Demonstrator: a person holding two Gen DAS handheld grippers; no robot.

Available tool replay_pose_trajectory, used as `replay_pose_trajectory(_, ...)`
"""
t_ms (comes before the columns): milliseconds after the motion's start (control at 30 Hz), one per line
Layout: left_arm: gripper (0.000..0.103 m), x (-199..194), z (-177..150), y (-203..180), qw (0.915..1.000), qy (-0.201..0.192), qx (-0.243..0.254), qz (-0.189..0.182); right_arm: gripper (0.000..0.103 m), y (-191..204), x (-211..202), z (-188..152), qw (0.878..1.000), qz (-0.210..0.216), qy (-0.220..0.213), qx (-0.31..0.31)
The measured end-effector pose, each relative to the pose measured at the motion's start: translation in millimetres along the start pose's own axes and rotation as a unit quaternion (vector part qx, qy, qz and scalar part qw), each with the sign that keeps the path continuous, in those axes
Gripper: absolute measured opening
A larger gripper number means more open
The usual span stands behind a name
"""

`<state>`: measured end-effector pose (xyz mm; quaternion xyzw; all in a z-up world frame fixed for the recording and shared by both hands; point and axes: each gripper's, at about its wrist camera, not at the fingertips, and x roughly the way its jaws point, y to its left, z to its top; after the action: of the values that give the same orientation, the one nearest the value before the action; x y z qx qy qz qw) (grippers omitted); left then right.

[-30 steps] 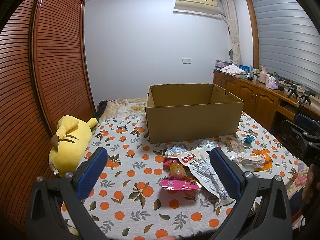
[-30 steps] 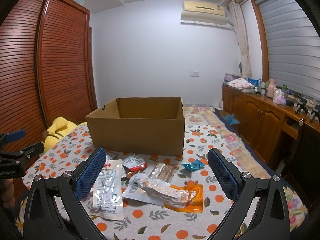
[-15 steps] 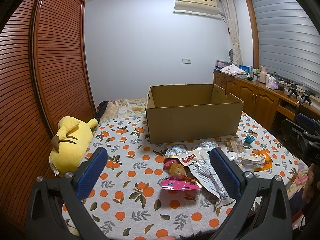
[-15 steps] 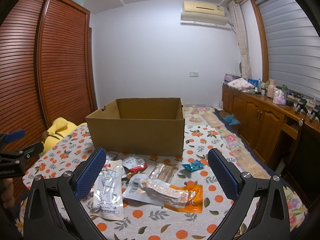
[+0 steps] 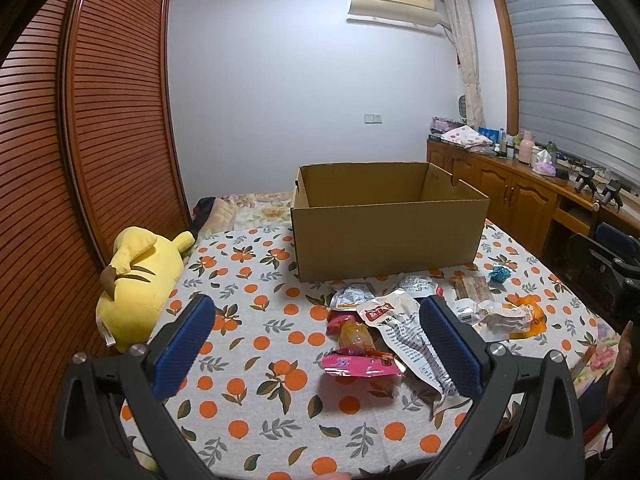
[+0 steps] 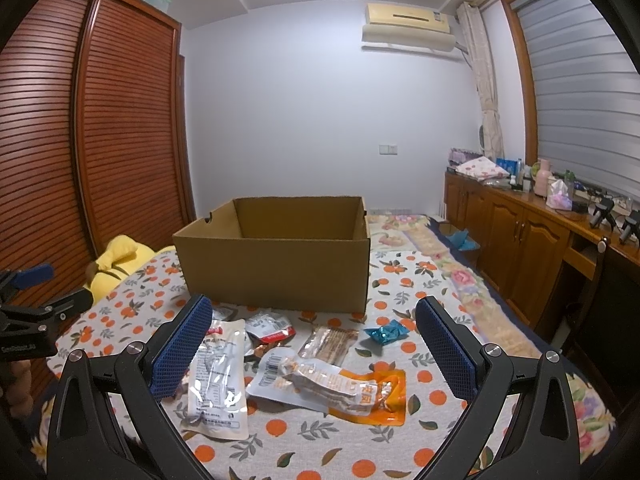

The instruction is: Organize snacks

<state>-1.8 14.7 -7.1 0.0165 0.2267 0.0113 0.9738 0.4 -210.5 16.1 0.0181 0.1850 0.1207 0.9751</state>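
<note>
Two grippers, left (image 5: 316, 344), right (image 6: 314, 344), spread | corrugated cardboard box (image 6: 276, 268) | crinkly snack packets (image 6: 340, 388)

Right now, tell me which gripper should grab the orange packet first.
Right. The right gripper hangs open directly over the orange packet; from the left gripper, it lies far off to the right.

Little print here is legible to me. On my other handle (image 6: 24, 348), at nine o'clock in the right wrist view, pale lettering runs along the black body, too blurred to spell out. The white pouch (image 5: 404, 332) carries a red label with white characters, and the orange pouch (image 6: 360, 394) bears characters I cannot make out.
</note>
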Motion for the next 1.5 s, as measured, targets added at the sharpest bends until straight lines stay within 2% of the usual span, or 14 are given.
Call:
replay_pose_trajectory(433, 0.103, 16.9, -14.4, -1.8, 0.9995, 0.028, 0.0, -0.014, 0.103, -5.7, 10.9, -11.3, 1.0, -0.007, 0.022, 0.0)
replay_pose_trajectory(800, 0.102, 47.6, -29.5, 0.9, 0.9968, 0.069, -0.004, -0.04, 0.103, -19.1, 33.8, -30.7, 0.999, -0.003, 0.047, -0.019)
replay_pose_trajectory(1200, 0.1, 93.0, -42.1, -0.8, 0.9872, 0.138, -0.012, -0.08, 0.102, -37.0, 82.0, -52.1, 0.991, 0.035, 0.121, -0.044)
replay_pose_trajectory(1300, 0.1, 99.8, -41.9, -2.2, 0.9859, 0.146, -0.01, -0.082, 0.102, -41.4, 95.1, -53.6, 0.987, 0.046, 0.143, -0.058)
replay_pose_trajectory(1500, 0.1, 112.4, -39.7, -3.0, 0.9835, 0.159, -0.003, -0.087, 0.1, -35.6, 118.3, -56.1, 0.972, 0.098, 0.192, -0.091)
